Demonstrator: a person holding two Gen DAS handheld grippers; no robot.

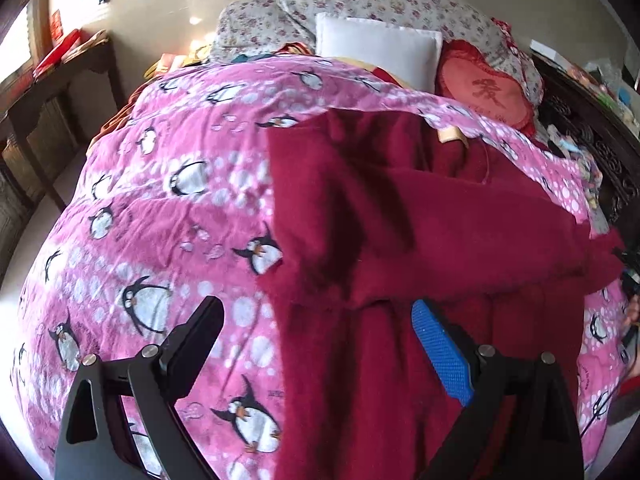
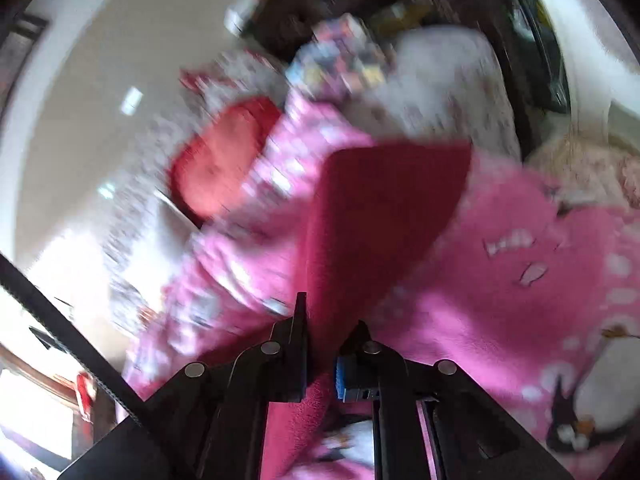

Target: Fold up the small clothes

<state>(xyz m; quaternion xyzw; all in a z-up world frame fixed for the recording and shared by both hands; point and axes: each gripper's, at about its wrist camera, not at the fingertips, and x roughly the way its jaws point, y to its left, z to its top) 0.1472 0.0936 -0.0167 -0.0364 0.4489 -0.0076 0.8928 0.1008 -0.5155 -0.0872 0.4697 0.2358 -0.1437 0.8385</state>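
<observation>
Blur is smearing the whole right wrist view, yet the right tongs (image 2: pixel 326 344) are showing pressed together, pinching a fold of the dark red garment (image 1: pixel 400 216). It is lying on the pink penguin blanket (image 1: pixel 160 184) covering the bed, under the spread, empty left tongs (image 1: pixel 316 332), its near edge cut off.

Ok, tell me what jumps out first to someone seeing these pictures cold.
The dark red garment dominates, spread partly folded over the pink penguin-print blanket covering the bed. In the blurred right wrist view, the right gripper has its fingers shut on a strip of that red cloth, while the left gripper hangs open above the garment's near edge. At the head of the bed, a red heart-shaped cushion sits beside a white pillow.
</observation>
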